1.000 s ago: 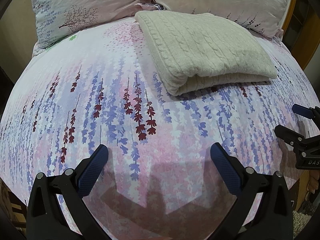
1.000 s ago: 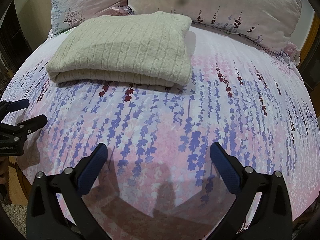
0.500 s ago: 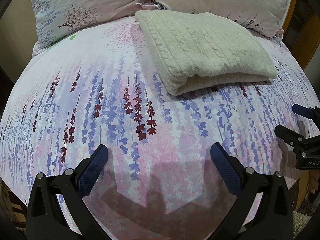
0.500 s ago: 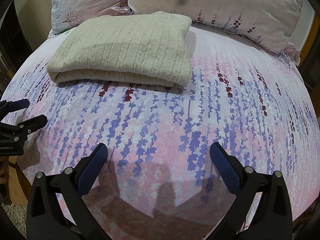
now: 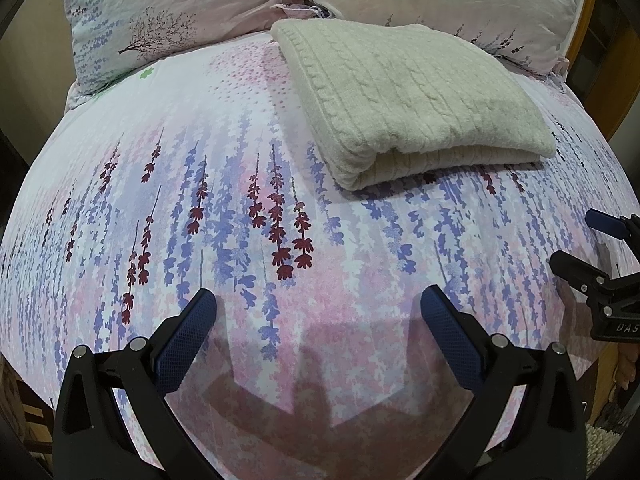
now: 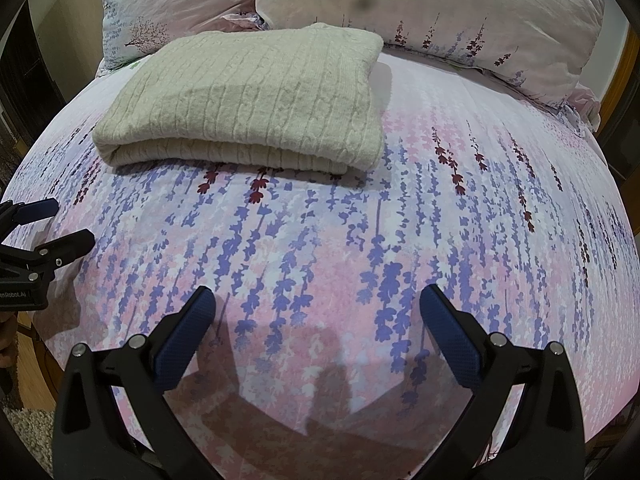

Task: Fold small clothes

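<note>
A cream cable-knit sweater (image 5: 412,100) lies folded in a neat rectangle on the floral bed sheet (image 5: 240,208), near the pillows; it also shows in the right wrist view (image 6: 248,104). My left gripper (image 5: 318,312) is open and empty, held above the near part of the bed, well short of the sweater. My right gripper (image 6: 318,312) is open and empty, also above the near part of the bed. Each gripper shows at the side of the other's view: the right one (image 5: 580,240) and the left one (image 6: 60,224).
Two floral pillows (image 5: 168,20) (image 6: 440,4) lie behind the sweater at the head of the bed. A wooden bed frame (image 5: 580,28) shows at the far right. The bed's near edge runs just under both grippers.
</note>
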